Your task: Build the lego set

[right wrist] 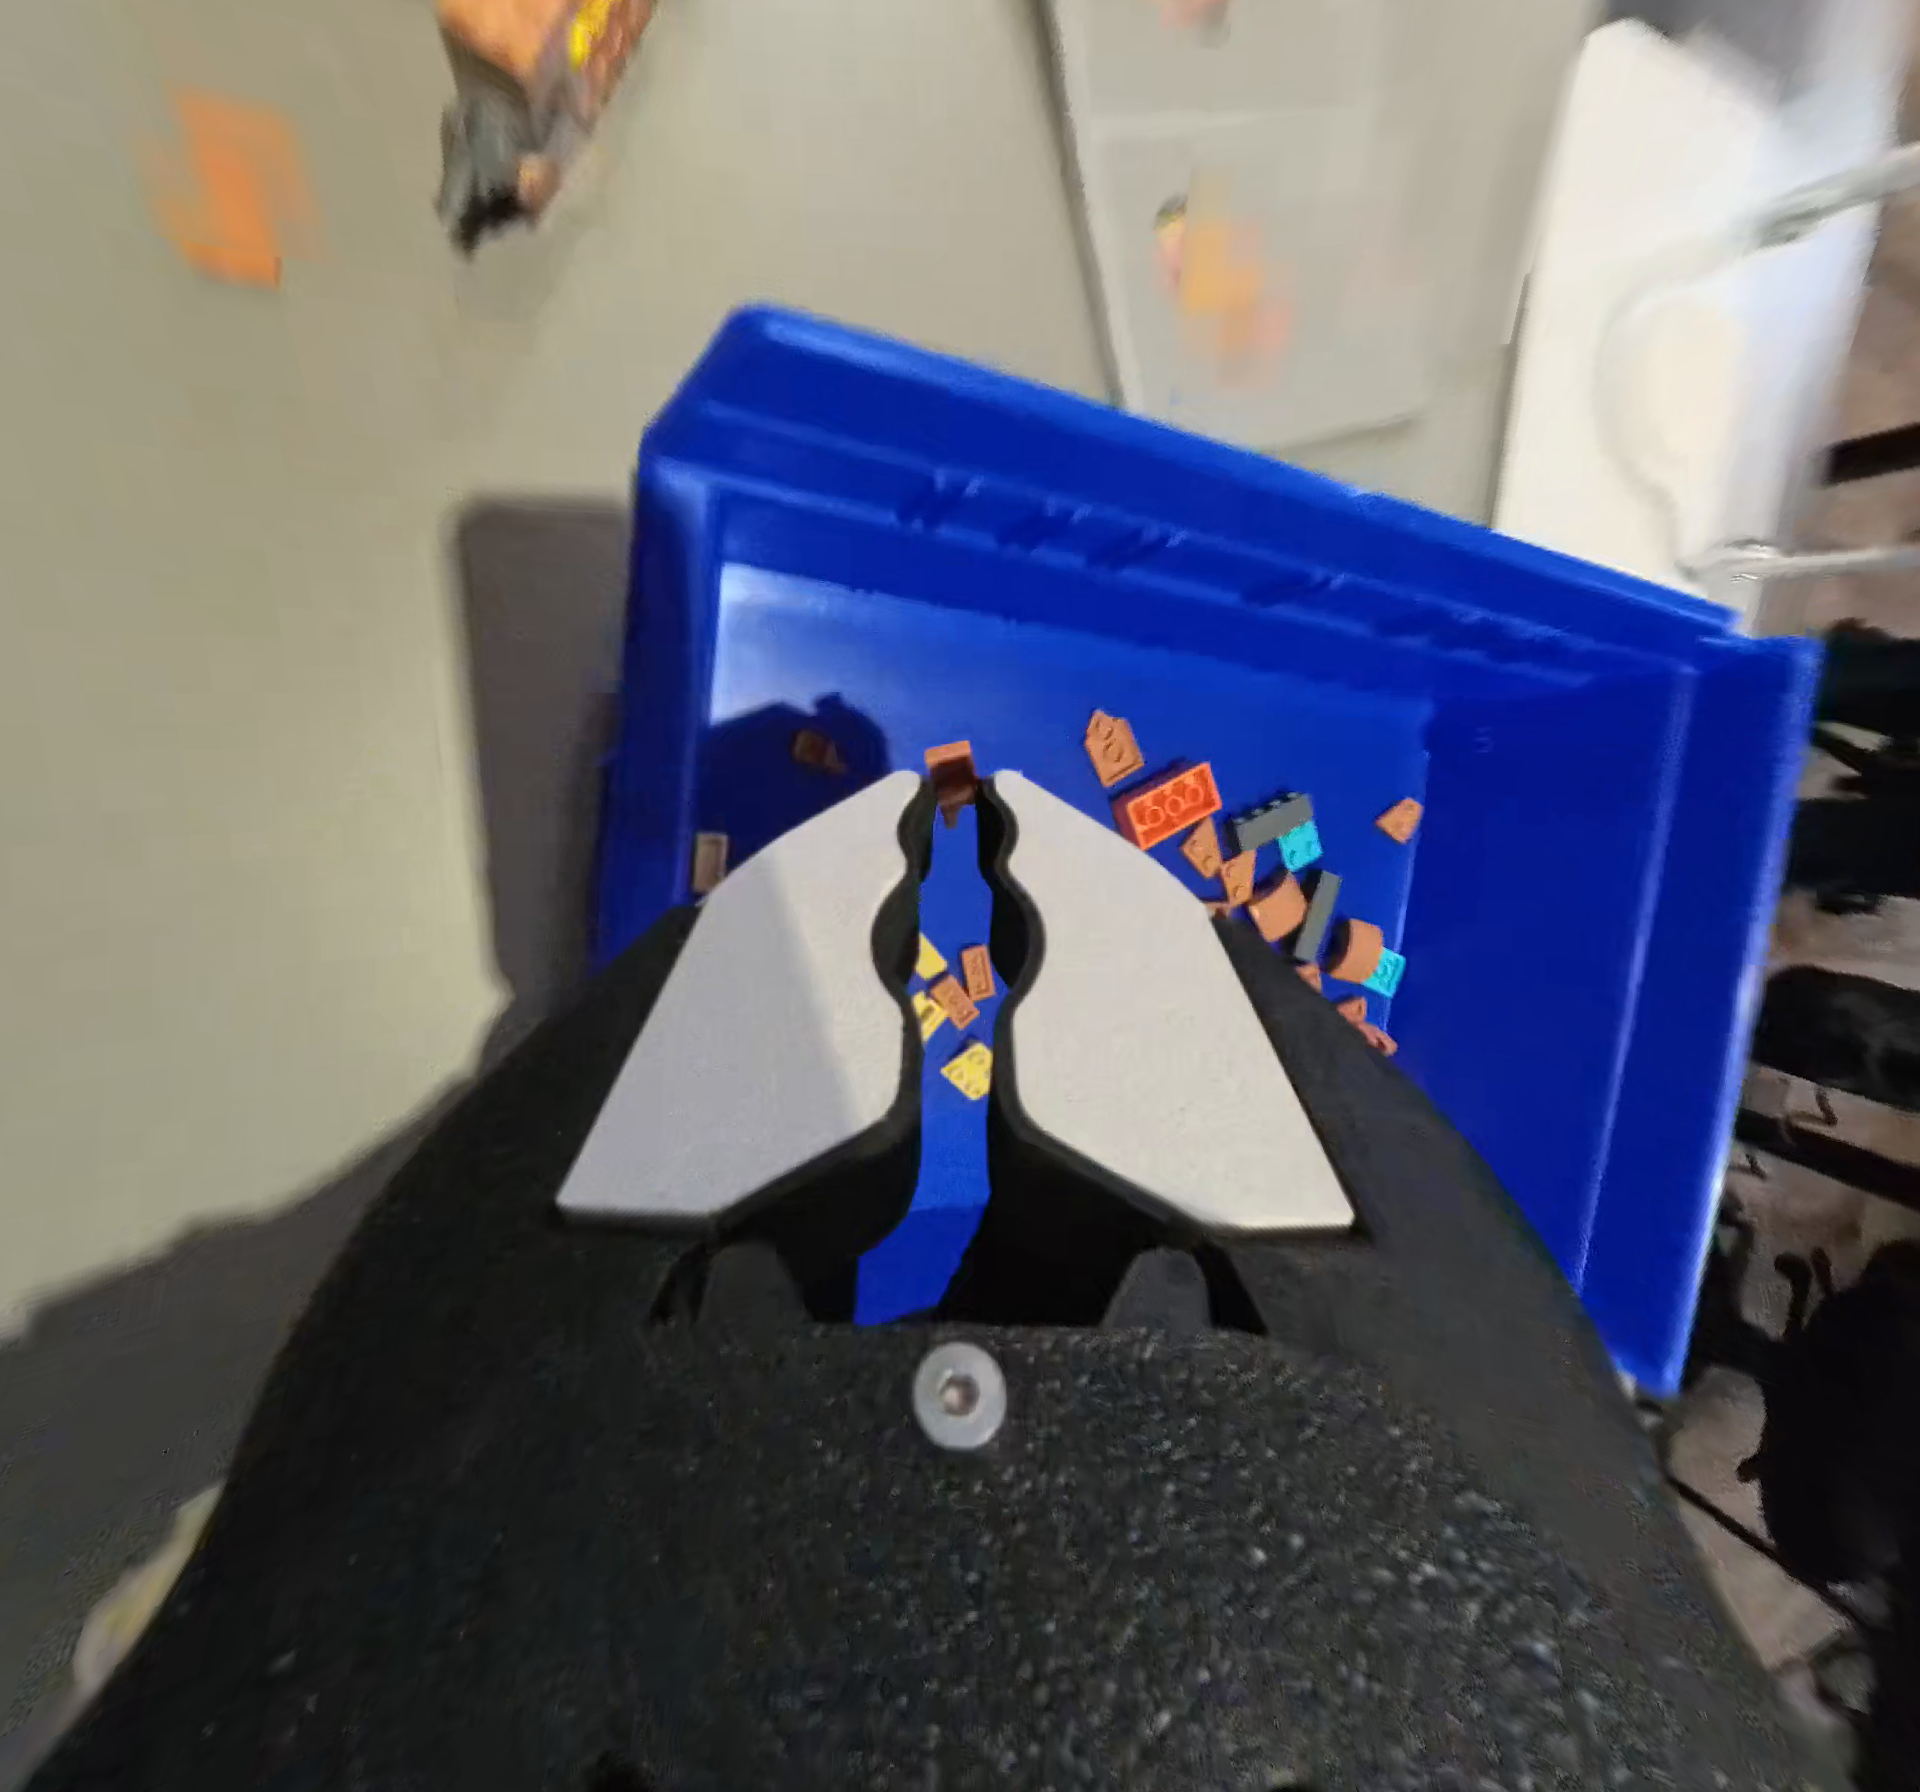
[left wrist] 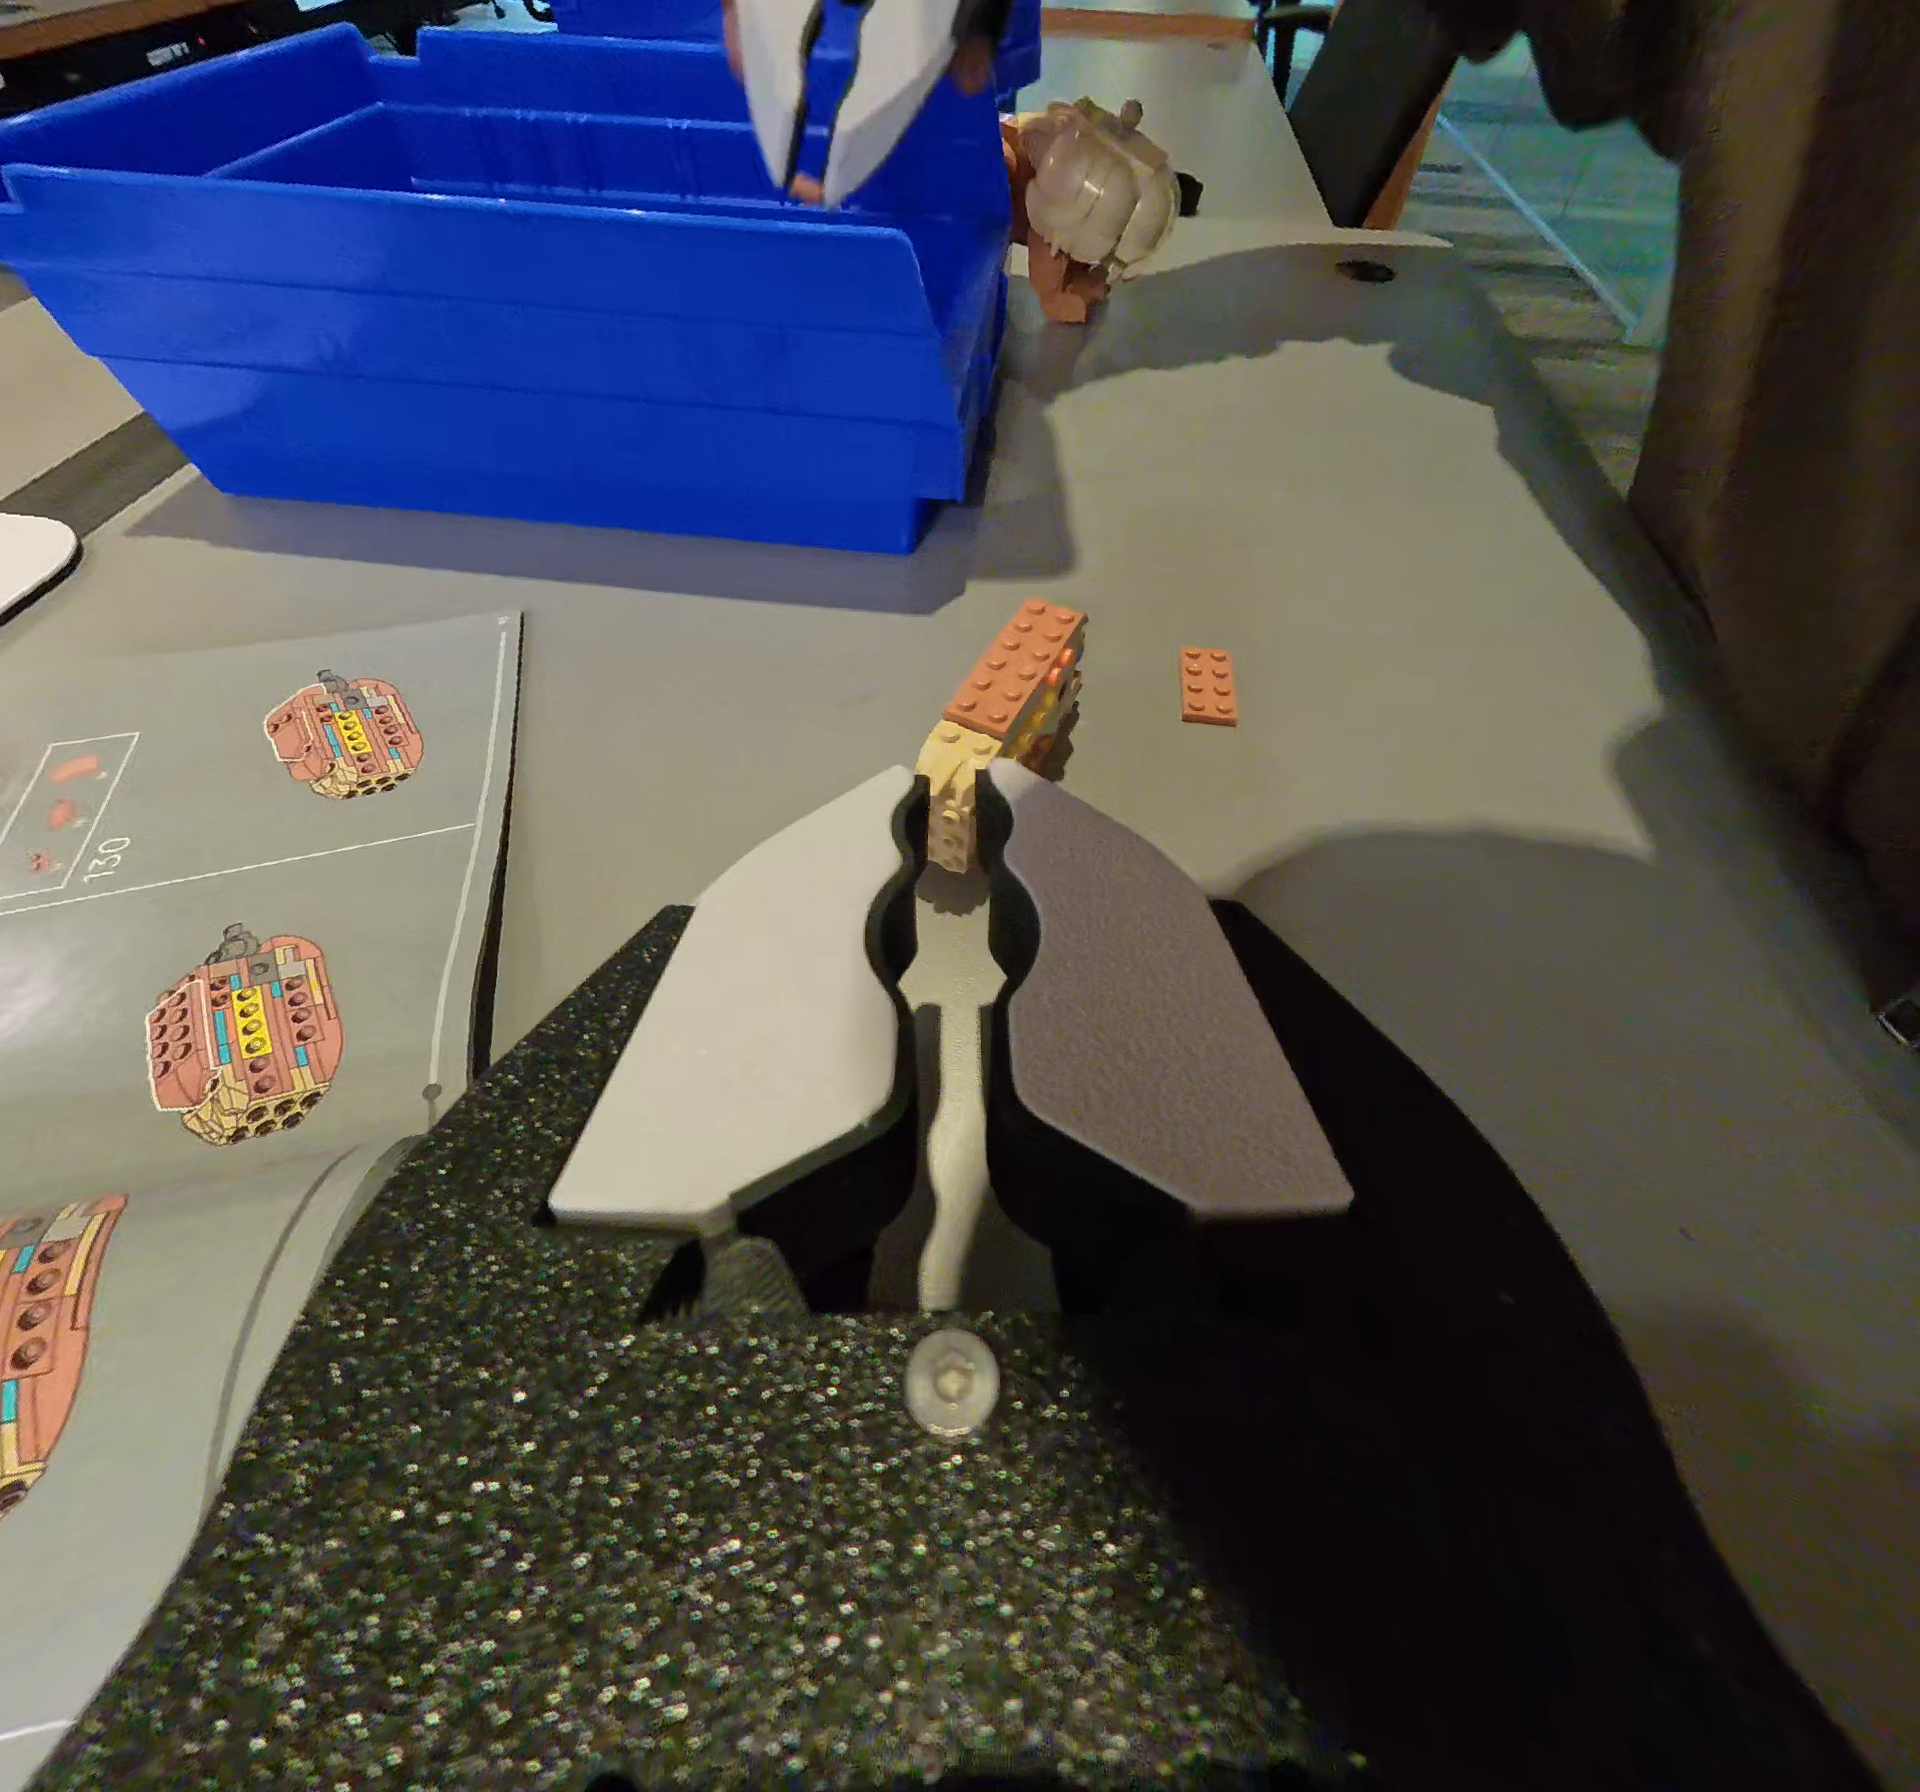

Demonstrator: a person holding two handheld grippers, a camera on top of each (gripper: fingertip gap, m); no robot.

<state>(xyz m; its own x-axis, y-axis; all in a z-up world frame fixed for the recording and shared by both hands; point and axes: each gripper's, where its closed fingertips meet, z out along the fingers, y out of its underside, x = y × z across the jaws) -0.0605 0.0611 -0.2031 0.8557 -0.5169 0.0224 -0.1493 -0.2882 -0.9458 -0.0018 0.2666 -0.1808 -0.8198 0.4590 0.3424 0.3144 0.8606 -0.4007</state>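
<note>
Left wrist view: the grey table [left wrist: 1299, 516] is seen at a low angle. The left gripper [left wrist: 951, 786] is clamped on the tan end of a partly built model [left wrist: 1003, 724], which is capped by a salmon-coloured studded plate and tilts away from the camera, its gripped end just above the table. A loose salmon plate [left wrist: 1208, 686] lies flat a little to the right of the model, apart from it. An open instruction booklet [left wrist: 249, 911] is spread at the left. Behind it stands a stack of blue bins [left wrist: 540, 360], and beside the bins a second, finished model [left wrist: 1101, 184] in white and brown is seen. The right gripper [left wrist: 814, 184] is shown from outside, pointing steeply down over the rim of the top bin.

Right wrist view: the interior of the blue bin [right wrist: 1714, 807], hidden from the other camera, is looked into from above. Scattered loose pieces [right wrist: 1288, 869] in brown, orange, yellow, grey and turquoise are shown on its floor. The right gripper [right wrist: 954, 786] is closed on a small brown piece [right wrist: 951, 771], pinched at the very tips and held over the bin floor. The table, the model and the booklet beyond the bin are blurred.
</note>
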